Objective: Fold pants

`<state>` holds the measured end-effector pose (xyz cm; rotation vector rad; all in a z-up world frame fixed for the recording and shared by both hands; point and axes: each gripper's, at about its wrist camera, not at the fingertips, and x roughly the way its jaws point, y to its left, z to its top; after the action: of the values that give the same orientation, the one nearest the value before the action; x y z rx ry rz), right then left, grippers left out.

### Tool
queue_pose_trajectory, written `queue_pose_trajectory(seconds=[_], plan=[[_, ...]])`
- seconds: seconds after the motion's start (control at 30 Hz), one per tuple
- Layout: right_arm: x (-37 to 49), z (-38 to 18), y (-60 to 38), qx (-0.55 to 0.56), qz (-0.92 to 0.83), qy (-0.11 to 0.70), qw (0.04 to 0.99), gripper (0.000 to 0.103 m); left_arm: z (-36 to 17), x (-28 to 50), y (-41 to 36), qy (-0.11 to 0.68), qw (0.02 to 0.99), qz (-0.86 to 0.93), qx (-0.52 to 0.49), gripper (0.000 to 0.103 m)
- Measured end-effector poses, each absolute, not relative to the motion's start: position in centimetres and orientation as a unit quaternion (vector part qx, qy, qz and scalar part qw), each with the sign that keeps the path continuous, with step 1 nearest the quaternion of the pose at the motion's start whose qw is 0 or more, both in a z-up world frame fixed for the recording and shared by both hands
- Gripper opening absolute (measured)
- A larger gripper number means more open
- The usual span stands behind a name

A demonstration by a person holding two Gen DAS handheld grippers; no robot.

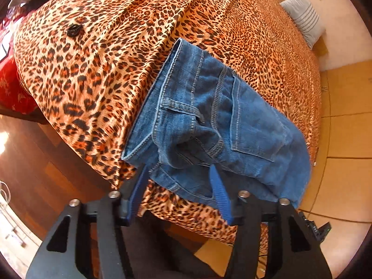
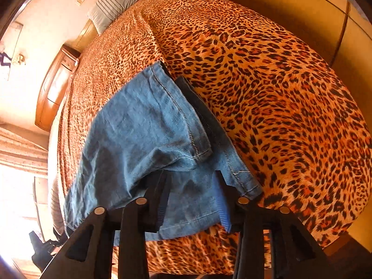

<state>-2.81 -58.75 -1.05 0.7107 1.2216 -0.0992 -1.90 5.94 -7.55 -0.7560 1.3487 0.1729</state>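
Left claw (image 1: pixel 179 186): jaws spread wide, blue fingers (image 1: pixel 219 193) either side of the jeans' (image 1: pixel 216 118) near edge. The right finger lies against or under the denim below the back pocket (image 1: pixel 253 125); the left finger sits just beside the waistband corner. No pinch visible, so it reads as open around the cloth, not clamped.

Right claw (image 2: pixel 193 200): jaws also apart, with the hem end of the jeans (image 2: pixel 144 134) draped over and between them. The dark left finger (image 2: pixel 162 200) is partly under a fold; the blue right finger (image 2: pixel 223 211) shows at the near edge of the denim. Open, cloth resting across it.

Jeans position: on the bed, on a leopard-print bedspread (image 1: pixel 93 58), at the near edge of the mattress. In the left wrist view the waistband runs from far to near along the left side of the garment, belt loop and back pocket facing up. In the right wrist view one leg hem (image 2: pixel 200 153) is folded over the other layer, and the lower hem (image 2: pixel 246 186) sticks out to the right.

Rest: grey striped pillow (image 2: pixel 111 4) at the far end of the bed. Wooden nightstand (image 2: pixel 58 86) left of the bed in the right wrist view. Red patterned cloth (image 1: pixel 11 88) at far left in the left wrist view. Small dark object (image 1: pixel 74 29) on the bedspread, far left; can't tell what it is.
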Motion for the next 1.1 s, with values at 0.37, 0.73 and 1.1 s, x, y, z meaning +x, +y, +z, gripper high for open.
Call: queue_pose_trajectory(seconds=[0.37,0.73,1.1], plan=[[1.1,-5.9,-56.7,0.489,-0.052,0.554,0.672,0.055,-12.6,2.5,1.5,0.641,0.653,0.067,-0.396,0.066],[4.3,2.0,-56.3,0.484,0.039,0.466,0.74,0.002,-5.4,4.9,2.0,0.602,0.735,0.028,-0.312,0.008],[-7.7,-7.8,-56.8,0.485,-0.05,0.574,0.657,0.002,-14.8,-1.5,2.6,0.7,0.629,0.061,-0.334,0.008]])
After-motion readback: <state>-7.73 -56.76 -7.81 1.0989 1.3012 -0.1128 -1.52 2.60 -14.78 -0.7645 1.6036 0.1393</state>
